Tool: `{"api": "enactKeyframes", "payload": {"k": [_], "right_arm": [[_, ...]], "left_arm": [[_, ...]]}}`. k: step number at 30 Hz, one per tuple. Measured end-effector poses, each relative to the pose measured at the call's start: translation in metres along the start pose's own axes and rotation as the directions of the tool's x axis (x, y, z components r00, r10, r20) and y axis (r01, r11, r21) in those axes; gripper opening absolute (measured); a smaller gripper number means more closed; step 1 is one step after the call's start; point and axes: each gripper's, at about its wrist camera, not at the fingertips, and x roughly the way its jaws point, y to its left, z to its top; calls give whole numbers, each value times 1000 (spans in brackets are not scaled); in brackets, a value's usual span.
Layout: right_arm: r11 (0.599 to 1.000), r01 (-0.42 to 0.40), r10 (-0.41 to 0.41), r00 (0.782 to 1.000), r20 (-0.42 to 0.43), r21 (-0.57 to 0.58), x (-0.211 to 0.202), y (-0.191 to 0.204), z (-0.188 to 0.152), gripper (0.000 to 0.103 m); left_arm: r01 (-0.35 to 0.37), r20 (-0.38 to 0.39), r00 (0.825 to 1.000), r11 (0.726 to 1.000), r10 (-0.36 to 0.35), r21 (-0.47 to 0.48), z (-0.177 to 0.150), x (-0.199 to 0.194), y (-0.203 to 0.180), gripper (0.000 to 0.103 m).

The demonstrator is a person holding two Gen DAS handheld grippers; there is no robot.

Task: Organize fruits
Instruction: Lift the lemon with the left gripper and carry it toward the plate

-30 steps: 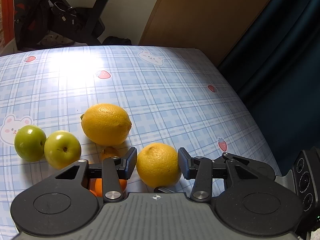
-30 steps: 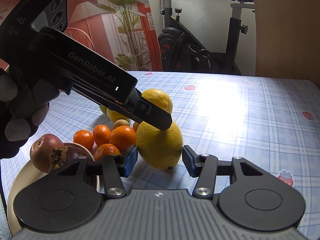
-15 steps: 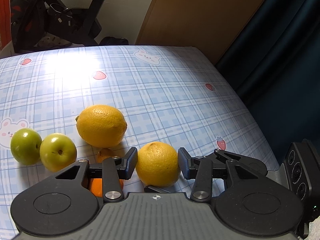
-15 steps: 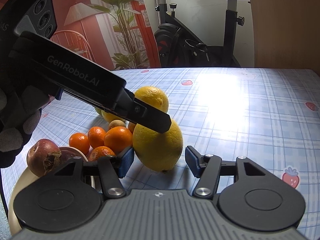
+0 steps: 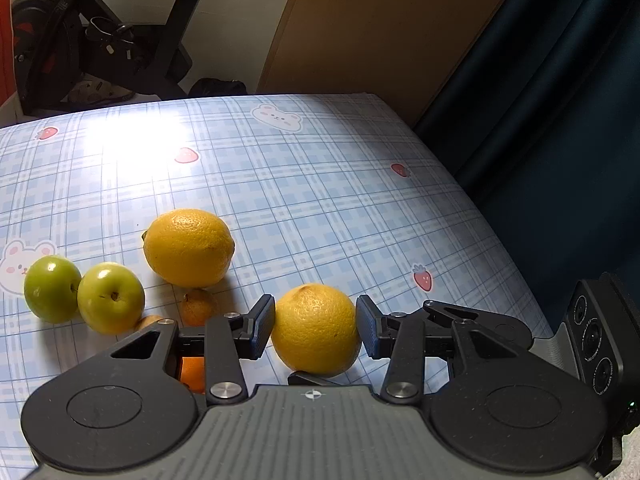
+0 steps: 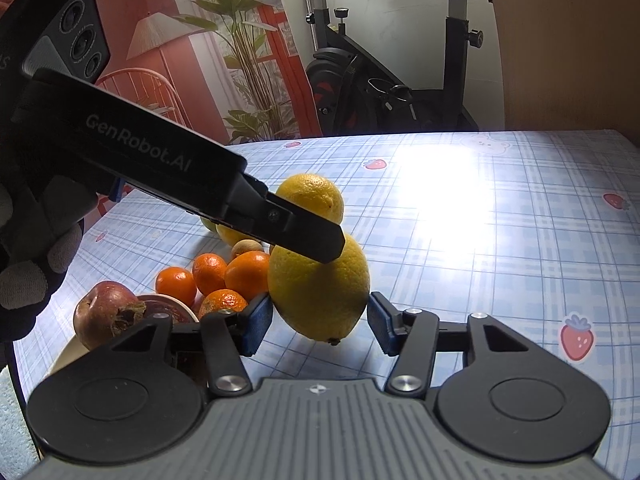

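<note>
The left gripper [image 5: 315, 328] clamps a lemon [image 5: 316, 330] lifted just above the table [image 5: 320, 184], near its right edge. The right gripper [image 6: 319, 323] straddles the same lemon, its jaws closing, the right pad still clear. Beyond, towards the far edge, the table lies bare.

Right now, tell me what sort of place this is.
Probably a room in someone's home, not a lab. An exercise bike stands behind the table, which wears a bunny-and-strawberry print cloth. A houseplant stands by a red wall, and a dark curtain hangs beside the table.
</note>
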Motion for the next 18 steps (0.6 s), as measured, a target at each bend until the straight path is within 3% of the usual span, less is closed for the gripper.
{"api": "enactKeyframes", "payload": {"k": [18], "right_arm": [[1000,-22,21,999,-33,-13,-50,59,-8,55]], "left_arm": [[0,28,1000,1000,0,8,-46,-68,-21,47]]}}
